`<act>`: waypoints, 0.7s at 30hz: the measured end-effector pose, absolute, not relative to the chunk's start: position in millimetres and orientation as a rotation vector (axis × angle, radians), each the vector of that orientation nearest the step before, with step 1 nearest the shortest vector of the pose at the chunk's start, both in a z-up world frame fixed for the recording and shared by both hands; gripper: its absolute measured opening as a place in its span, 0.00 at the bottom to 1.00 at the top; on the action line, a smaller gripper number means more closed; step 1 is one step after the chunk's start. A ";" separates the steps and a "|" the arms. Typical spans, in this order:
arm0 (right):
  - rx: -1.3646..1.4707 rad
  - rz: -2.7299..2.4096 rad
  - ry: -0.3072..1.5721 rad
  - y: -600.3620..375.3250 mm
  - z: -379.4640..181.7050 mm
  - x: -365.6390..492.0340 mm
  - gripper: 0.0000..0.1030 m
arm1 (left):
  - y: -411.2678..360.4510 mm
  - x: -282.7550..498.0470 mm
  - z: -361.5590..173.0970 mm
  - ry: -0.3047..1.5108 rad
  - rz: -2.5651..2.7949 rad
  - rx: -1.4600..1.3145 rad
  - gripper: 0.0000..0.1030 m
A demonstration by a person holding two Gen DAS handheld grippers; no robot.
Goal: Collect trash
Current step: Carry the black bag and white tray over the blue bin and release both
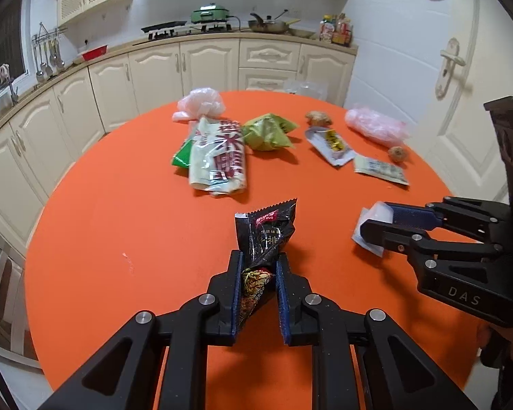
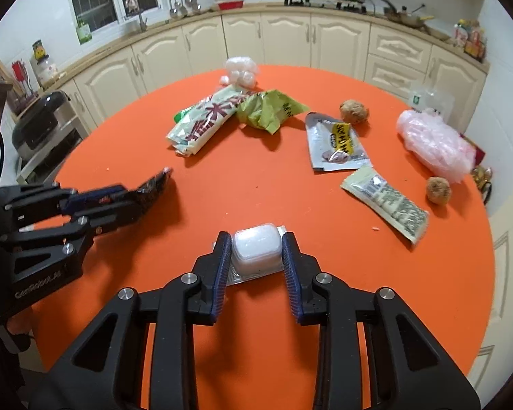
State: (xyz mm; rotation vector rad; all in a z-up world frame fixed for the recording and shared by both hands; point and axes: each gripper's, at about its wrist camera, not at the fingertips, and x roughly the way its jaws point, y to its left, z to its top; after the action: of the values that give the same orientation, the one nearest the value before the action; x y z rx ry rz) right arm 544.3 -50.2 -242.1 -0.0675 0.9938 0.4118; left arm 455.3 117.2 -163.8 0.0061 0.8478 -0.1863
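Note:
A crumpled black snack wrapper [image 1: 266, 229] stands up between the blue pads of my left gripper [image 1: 259, 256], which is shut on its lower part over the round orange table [image 1: 119, 222]. In the right wrist view the left gripper [image 2: 133, 198] comes in from the left with the same wrapper [image 2: 152, 186] at its tips. My right gripper [image 2: 256, 237] is shut on a small white plastic tub [image 2: 256, 249] with a clear flange, both pads against its sides. From the left wrist view the right gripper [image 1: 376, 218] sits low at the table's right side.
Further back lie a large white-and-red bag [image 1: 219, 157], a green wrapper [image 1: 268, 131], a silver pouch with a yellow label [image 1: 331, 143], a flat printed packet [image 1: 381, 169], a pink plastic bag [image 1: 374, 126] and two brown lumps [image 1: 398, 153]. Cream cabinets [image 1: 205, 65] ring the table.

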 end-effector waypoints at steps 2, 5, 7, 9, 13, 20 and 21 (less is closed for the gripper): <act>-0.057 0.414 0.976 -55.5 -235.2 535.9 0.27 | 110.7 444.9 -158.5 0.838 -0.184 0.013 0.14; -0.052 0.408 0.955 -65.4 -223.4 520.1 0.27 | 92.1 430.5 -148.8 0.824 -0.211 0.027 0.14; -0.041 0.402 0.935 -77.1 -212.5 506.2 0.27 | 78.4 419.2 -140.9 0.812 -0.231 0.038 0.14; -0.033 0.392 0.922 -85.9 -203.1 494.7 0.27 | 62.9 407.9 -133.3 0.795 -0.250 0.051 0.14; -0.010 0.351 0.886 -122.2 -184.0 461.1 0.27 | 21.2 384.2 -117.9 0.763 -0.309 0.077 0.14; 0.030 0.226 0.857 -202.8 -171.4 391.8 0.27 | -76.0 347.0 -119.9 0.757 -0.448 0.157 0.14; 0.034 0.205 0.864 -213.9 -172.7 383.1 0.27 | -91.3 342.7 -123.1 0.764 -0.473 0.169 0.14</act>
State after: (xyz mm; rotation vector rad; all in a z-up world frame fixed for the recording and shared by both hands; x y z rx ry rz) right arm 383.1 -213.9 -172.7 0.0343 0.8642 0.2052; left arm 342.7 -91.3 -123.1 0.1691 0.7637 -0.4734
